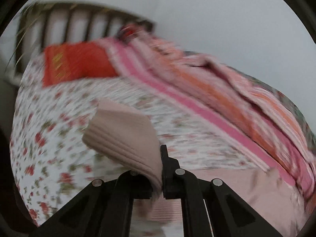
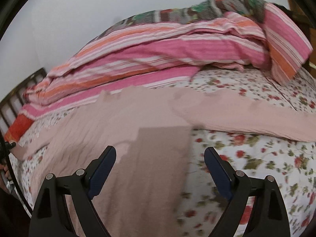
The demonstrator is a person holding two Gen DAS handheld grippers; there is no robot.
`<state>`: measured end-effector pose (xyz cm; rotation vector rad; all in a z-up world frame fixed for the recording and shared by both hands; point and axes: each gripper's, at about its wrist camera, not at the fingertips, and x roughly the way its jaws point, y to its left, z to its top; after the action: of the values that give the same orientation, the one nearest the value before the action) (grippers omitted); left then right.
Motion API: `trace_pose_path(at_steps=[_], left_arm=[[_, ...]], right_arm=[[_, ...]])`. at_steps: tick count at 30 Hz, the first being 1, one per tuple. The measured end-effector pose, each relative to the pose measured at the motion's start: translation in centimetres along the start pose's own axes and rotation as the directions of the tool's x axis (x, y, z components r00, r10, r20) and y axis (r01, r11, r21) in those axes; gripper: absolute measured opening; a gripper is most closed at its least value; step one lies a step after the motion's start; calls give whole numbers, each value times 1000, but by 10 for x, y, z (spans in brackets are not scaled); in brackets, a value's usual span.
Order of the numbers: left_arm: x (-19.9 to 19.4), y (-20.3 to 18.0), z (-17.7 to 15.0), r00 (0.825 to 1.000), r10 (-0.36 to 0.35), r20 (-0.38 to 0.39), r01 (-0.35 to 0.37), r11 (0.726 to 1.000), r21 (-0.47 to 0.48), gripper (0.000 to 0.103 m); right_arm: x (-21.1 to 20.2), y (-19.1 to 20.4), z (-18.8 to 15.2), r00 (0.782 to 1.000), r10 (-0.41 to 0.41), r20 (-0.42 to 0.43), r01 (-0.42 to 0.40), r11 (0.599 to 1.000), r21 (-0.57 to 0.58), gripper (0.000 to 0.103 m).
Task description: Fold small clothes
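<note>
A pale pink ribbed garment (image 2: pixel 83 130) lies spread on the floral bedsheet (image 2: pixel 256 158). One sleeve (image 2: pixel 246 116) stretches out to the right, and a darker, smoother panel (image 2: pixel 158 169) lies in front. My right gripper (image 2: pixel 160 152) hovers over that panel, open, with nothing between its blue pads. In the left wrist view, my left gripper (image 1: pixel 162 169) is shut on a ribbed edge of the pink garment (image 1: pixel 122 136), which stands lifted off the sheet. The cloth hides the left finger. The picture is blurred.
A rumpled pink, orange and white striped blanket (image 2: pixel 158 53) lies along the far side of the bed by a pale wall. A red pillow (image 1: pixel 79 61) rests near the dark slatted headboard (image 1: pixel 79 19). Bare floral sheet (image 1: pixel 49 128) shows to the left.
</note>
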<state>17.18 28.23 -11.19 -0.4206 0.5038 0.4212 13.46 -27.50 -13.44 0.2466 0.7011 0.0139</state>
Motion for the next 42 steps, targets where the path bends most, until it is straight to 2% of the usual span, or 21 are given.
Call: trace_pose_path(at_steps=[4,7,10,13,17,20,23,24,25,26,27,29,30,32,34,35,36,37,39,40,42], left_arm=[[-24,-83,-2,998,-63,20,60,988,140,6],[-40,-153,-14,990,-138,8,132,962,238,6],[-51,-227,-42,976,-217,-27,213,916,340,6],[-59,-287,-77,952,-289,-96,303,869,392,6],[-58,-357,-133,908,-367,-204,420,805,419,6],[-54,-397,-178,865,-398,-306,499,746,442,7],[-46,-420,-209,798,-392,-458,588,673,449,11],[-46,-421,-213,783,-384,-489,604,659,448,17],[-52,-419,-218,772,-388,-504,616,651,442,28],[-54,-414,-216,761,-397,-513,628,649,429,32],[-57,-406,-212,759,-410,-506,631,654,416,33],[-62,-388,-199,759,-431,-488,633,662,401,33],[-62,-374,-191,768,-429,-476,623,674,398,33],[-55,-355,-176,797,-406,-447,583,710,395,33],[-48,-320,-158,815,-400,-418,556,743,372,33],[-44,-302,-150,829,-389,-403,535,763,364,33],[-38,-284,-142,851,-363,-379,497,788,362,34],[-30,-268,-136,880,-316,-354,443,814,375,42],[-16,-249,-126,921,-240,-307,354,845,401,57],[-10,-237,-119,938,-208,-279,313,855,413,59],[2,-225,-112,949,-168,-266,271,864,423,59]], right_arm=[[-9,-19,10,999,-29,35,27,999,38,90],[-17,-39,17,998,-19,56,14,995,99,90],[-21,-59,20,996,-43,73,31,987,156,90],[-23,-75,19,995,-65,73,49,978,201,90],[-30,-90,17,996,-48,72,30,972,235,90],[-38,-97,19,993,-67,92,44,971,234,90],[-42,-101,21,991,-94,100,70,972,226,90],[-41,-102,21,991,-93,100,68,971,231,90],[-40,-104,21,991,-88,96,63,969,238,90],[-37,-104,21,993,-79,88,56,969,241,90],[-34,-103,20,994,-72,78,51,970,240,90],[-30,-99,19,995,-68,68,51,972,230,90],[-28,-96,17,996,-67,65,51,974,219,90],[-24,-86,13,996,-57,62,44,981,190,90],[-19,-76,8,998,-26,51,17,986,166,87],[-15,-70,6,999,4,35,-10,988,152,85],[-13,-64,4,999,29,26,-32,989,144,80],[-9,-58,3,999,52,17,-53,990,133,73],[-2,-45,6,998,70,-7,-69,991,111,63],[2,-37,10,998,65,-24,-63,994,93,57],[11,-25,19,998,38,-49,-34,997,62,55]])
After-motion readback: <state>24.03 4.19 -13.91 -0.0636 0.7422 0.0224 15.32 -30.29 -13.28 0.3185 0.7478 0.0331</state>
